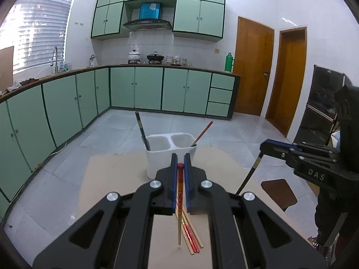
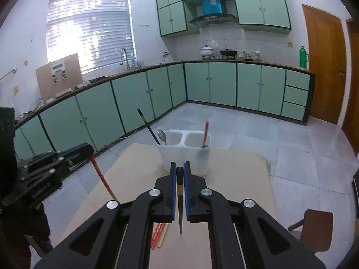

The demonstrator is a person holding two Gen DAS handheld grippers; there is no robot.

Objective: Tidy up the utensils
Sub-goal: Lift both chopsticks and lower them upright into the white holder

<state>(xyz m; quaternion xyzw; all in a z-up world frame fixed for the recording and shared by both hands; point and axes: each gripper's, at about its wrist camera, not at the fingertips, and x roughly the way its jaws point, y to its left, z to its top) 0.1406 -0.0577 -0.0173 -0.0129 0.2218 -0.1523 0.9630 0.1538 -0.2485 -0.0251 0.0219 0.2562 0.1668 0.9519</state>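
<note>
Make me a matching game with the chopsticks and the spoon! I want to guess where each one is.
Things:
1. red chopstick
2. black chopstick
3. spoon
4. loose chopsticks

Places:
A. standing in the white holder's left compartment
B. lying on the cardboard
C. held in the left gripper
D. held in the right gripper

Pairs: 1-C, 2-D, 3-A, 4-B

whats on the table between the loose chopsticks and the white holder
Nothing: bare tan table separates the loose chopsticks from the white holder. Only the right gripper's black chopstick hangs above it, in the right wrist view.
</note>
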